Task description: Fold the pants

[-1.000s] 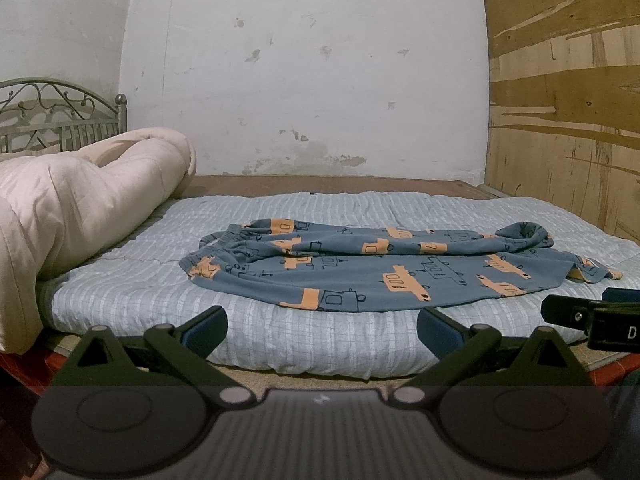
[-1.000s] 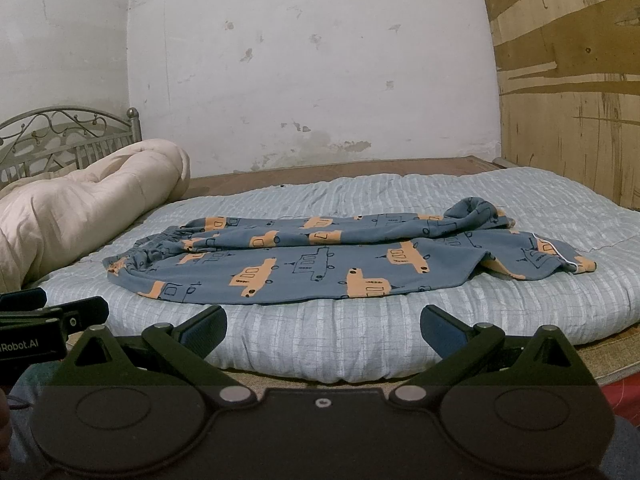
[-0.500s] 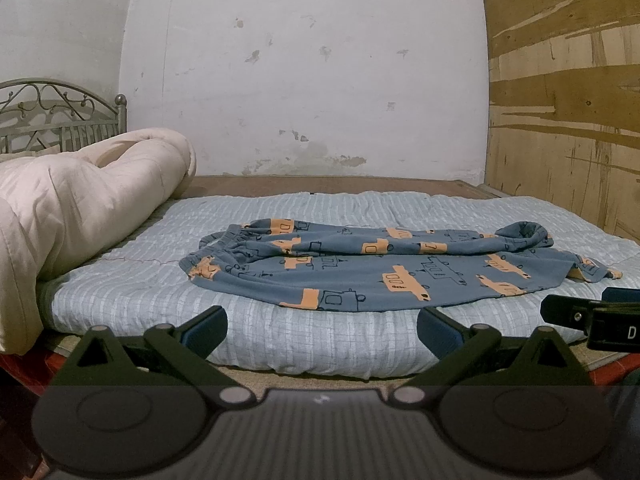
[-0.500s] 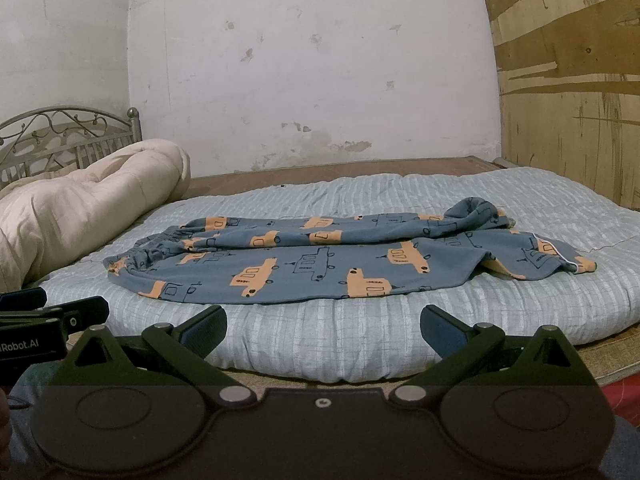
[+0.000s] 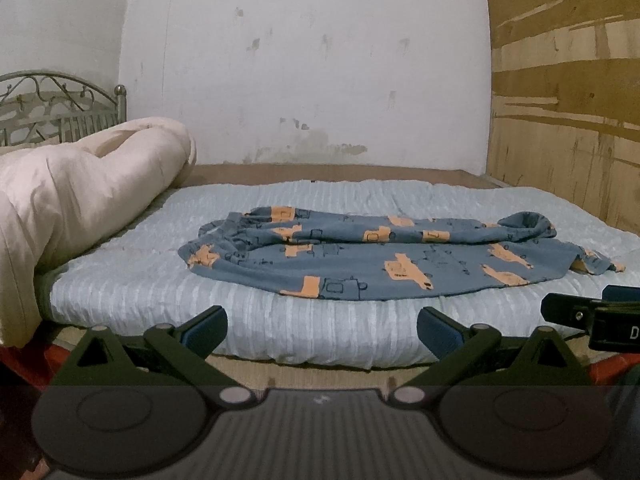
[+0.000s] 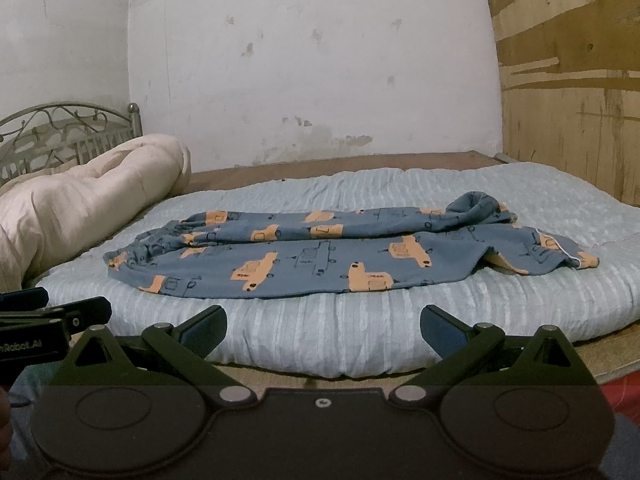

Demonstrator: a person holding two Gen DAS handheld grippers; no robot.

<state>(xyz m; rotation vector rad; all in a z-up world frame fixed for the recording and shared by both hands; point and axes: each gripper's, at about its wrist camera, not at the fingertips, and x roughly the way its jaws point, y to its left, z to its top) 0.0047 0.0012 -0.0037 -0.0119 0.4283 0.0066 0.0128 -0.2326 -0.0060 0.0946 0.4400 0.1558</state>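
Blue pants (image 5: 372,260) printed with orange vehicles lie rumpled across the pale blue mattress (image 5: 160,296), waistband to the left, leg ends to the right. The right wrist view shows the same pants (image 6: 320,260) with one leg humped up at the far right. My left gripper (image 5: 322,326) hangs open in front of the mattress's near edge, short of the cloth, with nothing between its fingers. My right gripper (image 6: 324,326) is likewise open and apart from the pants. Each gripper shows at the edge of the other's view.
A rolled cream duvet (image 5: 80,192) lies along the left side of the bed, before a metal headboard (image 5: 60,108). A white wall stands behind and a plywood panel (image 5: 560,120) closes the right side. The wooden bed base (image 5: 320,372) shows under the mattress.
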